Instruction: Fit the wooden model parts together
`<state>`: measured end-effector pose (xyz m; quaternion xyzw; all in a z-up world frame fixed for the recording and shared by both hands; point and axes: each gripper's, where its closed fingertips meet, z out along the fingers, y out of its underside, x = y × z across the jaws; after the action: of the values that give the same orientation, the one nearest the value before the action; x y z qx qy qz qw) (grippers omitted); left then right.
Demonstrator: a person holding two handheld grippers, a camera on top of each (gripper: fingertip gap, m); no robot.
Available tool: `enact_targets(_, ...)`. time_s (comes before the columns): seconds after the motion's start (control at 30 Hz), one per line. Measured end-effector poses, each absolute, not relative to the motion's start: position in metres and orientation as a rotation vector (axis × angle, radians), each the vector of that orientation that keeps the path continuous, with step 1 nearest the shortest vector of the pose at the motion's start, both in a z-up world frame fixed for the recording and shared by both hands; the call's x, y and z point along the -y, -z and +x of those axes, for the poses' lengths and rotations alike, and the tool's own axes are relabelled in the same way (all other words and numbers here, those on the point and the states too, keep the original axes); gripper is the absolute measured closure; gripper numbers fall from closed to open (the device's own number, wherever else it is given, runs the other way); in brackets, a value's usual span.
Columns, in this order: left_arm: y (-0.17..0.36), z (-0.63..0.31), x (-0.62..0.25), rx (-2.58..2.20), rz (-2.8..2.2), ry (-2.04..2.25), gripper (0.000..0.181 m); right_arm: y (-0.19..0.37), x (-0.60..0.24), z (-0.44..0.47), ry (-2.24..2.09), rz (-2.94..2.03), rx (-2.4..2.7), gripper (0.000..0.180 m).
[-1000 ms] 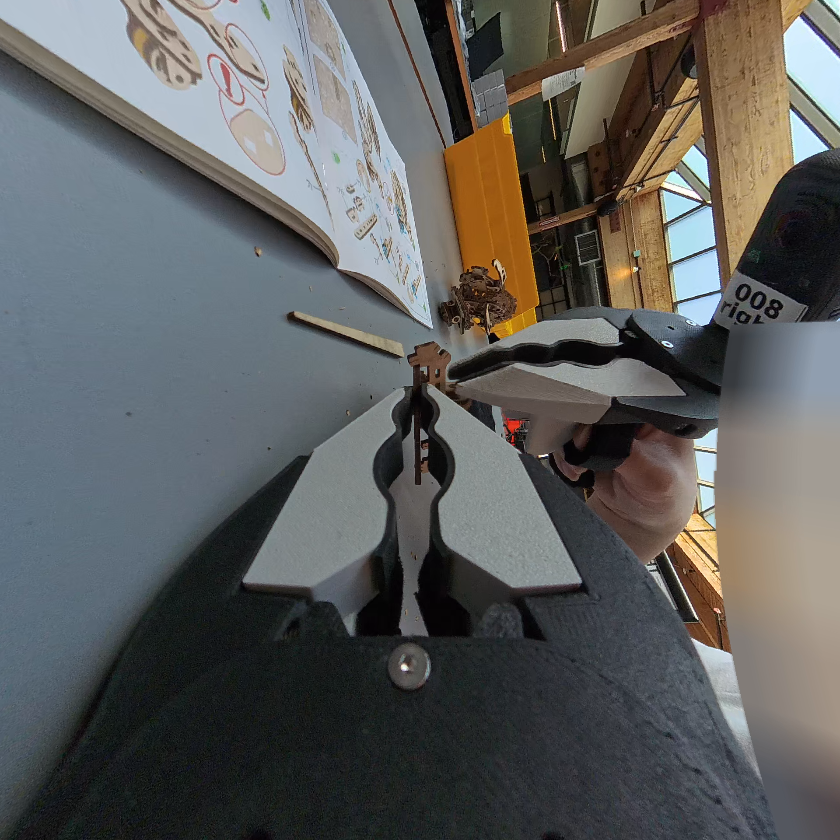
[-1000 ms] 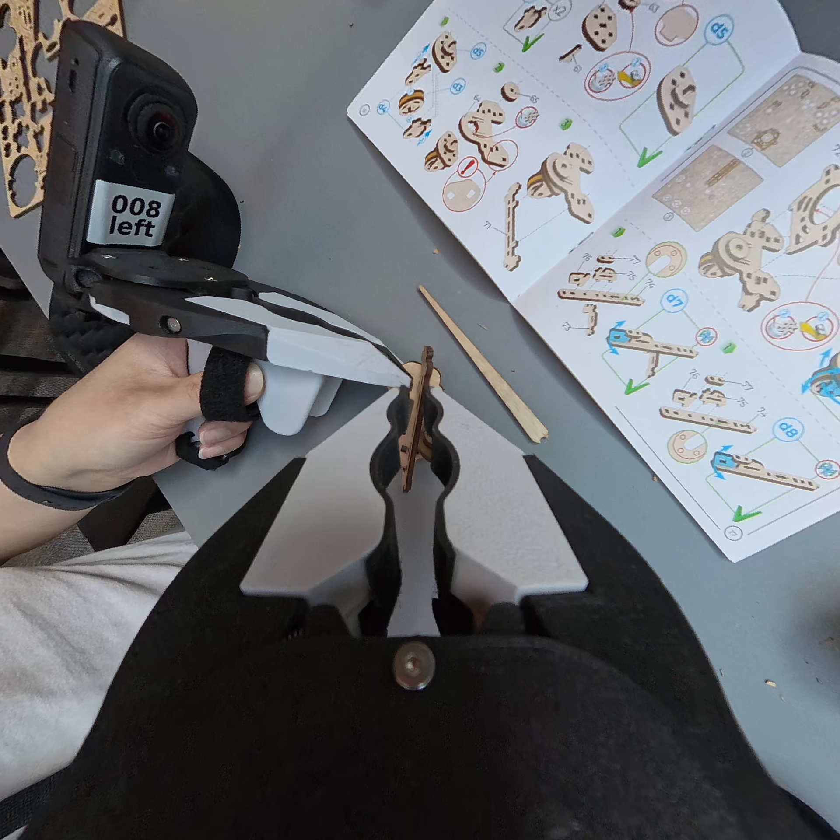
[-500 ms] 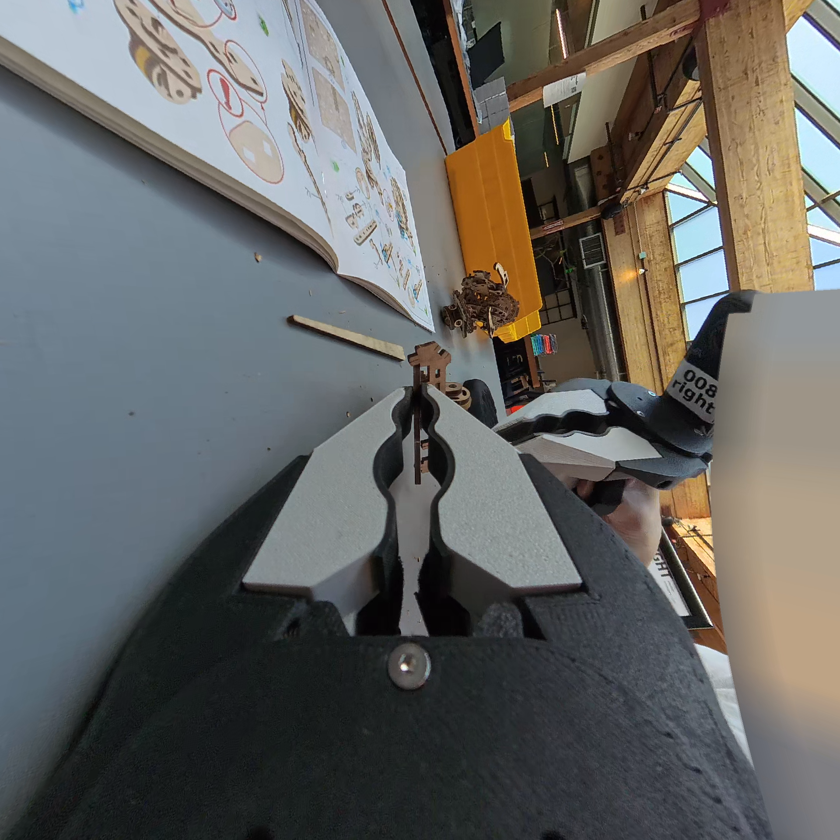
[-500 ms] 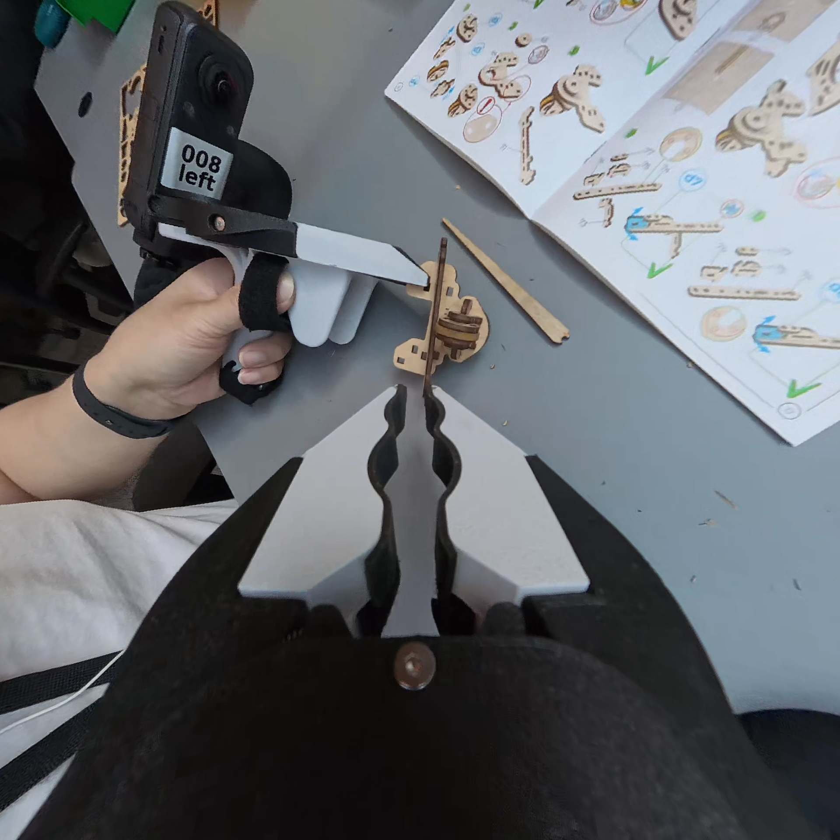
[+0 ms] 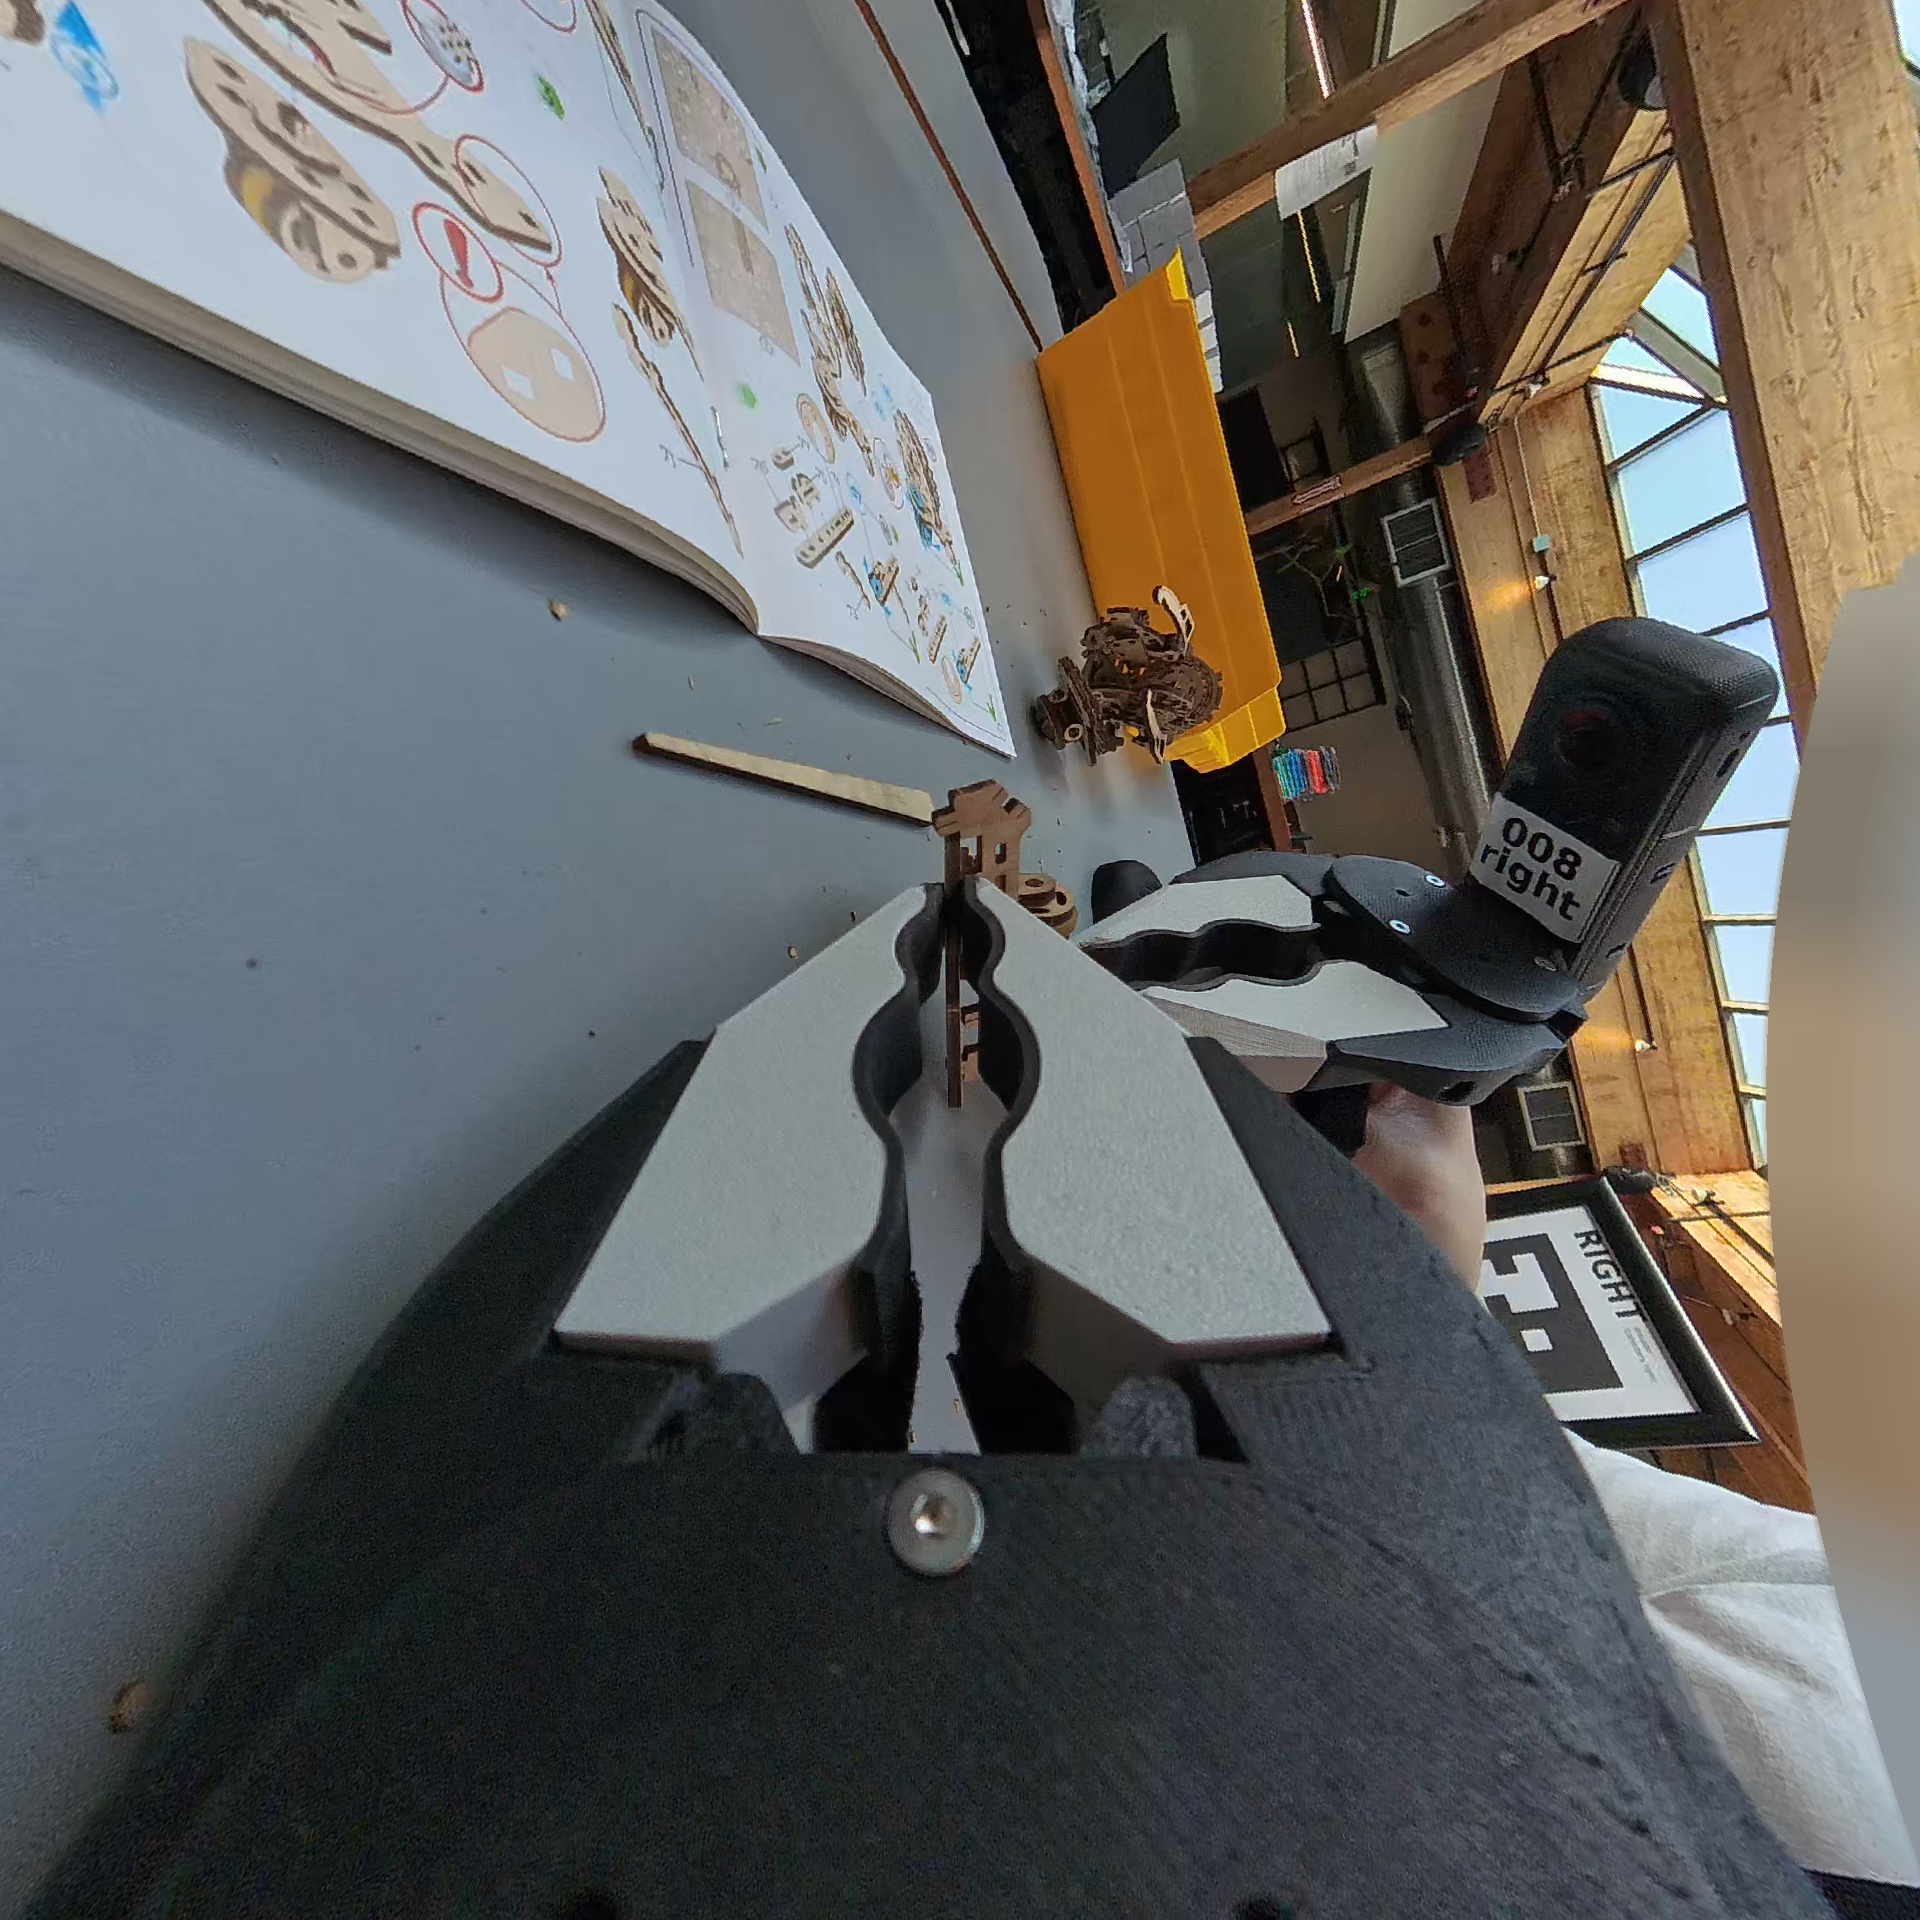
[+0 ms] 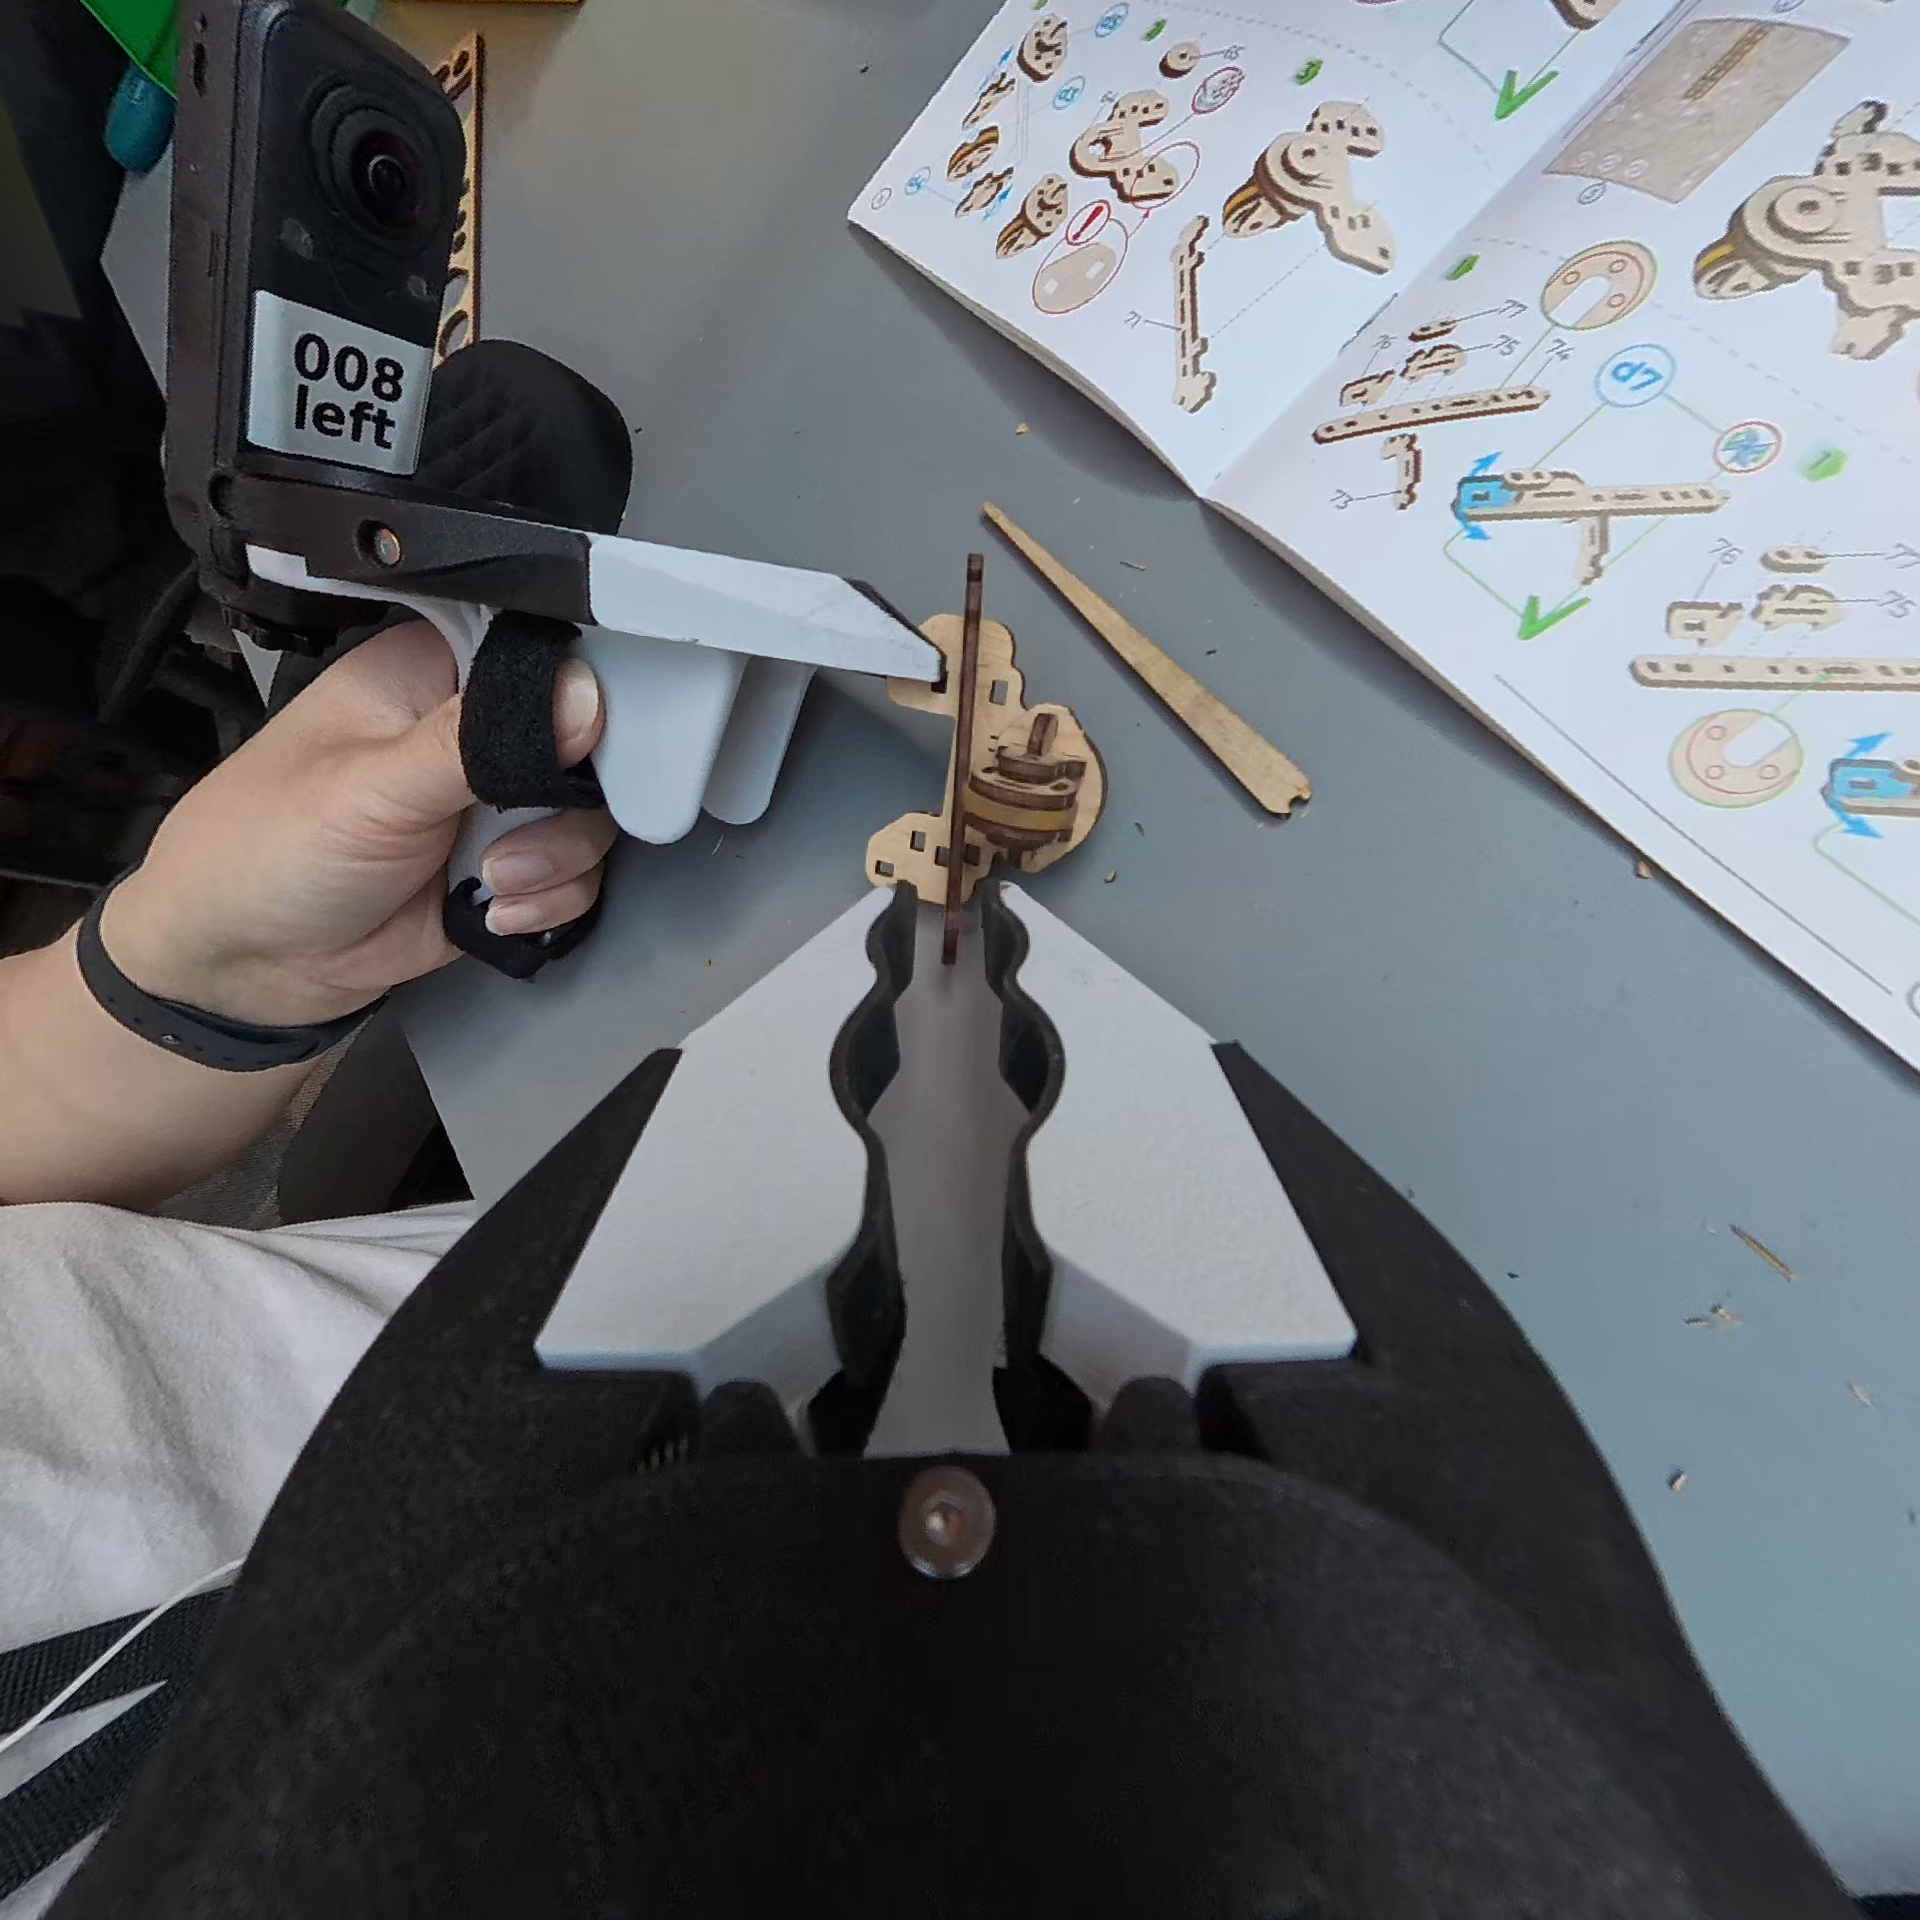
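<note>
A flat grey table (image 6: 1455, 1039) carries everything — an open white instruction booklet (image 6: 1507, 260) with printed assembly drawings, a thin tapered pale wooden stick (image 6: 1143, 665) just beside it, and scattered wood crumbs (image 6: 1756, 1247). Farther along lie a dark brown assembled wooden model (image 5: 1127, 681) and, touching or just behind it, a yellow plastic bin (image 5: 1153, 457). A perforated plywood sheet (image 6: 462, 187) lies near the edge.

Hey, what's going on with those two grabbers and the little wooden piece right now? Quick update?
Left gripper shut on the wooden model part. Right gripper open, its fingers around the part's near edge. Loose wooden stick lies beside, not blocking.
</note>
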<state>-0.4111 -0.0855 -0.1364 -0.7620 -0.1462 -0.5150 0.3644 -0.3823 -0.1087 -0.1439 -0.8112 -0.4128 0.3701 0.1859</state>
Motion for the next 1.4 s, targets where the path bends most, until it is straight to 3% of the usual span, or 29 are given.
enact_targets(1.07,0.1365,-0.4089,0.0865,0.331,-1.979,1.258,0.18,0.1528,0.1113,-0.3868,-1.063,-2.359,1.159,0.177)
enact_targets(1.4,0.1306,-0.4098,0.0901,0.351,-1.931,1.368,0.164,0.1519,0.1122,-0.3855,-1.089,-2.336,1.154,0.178)
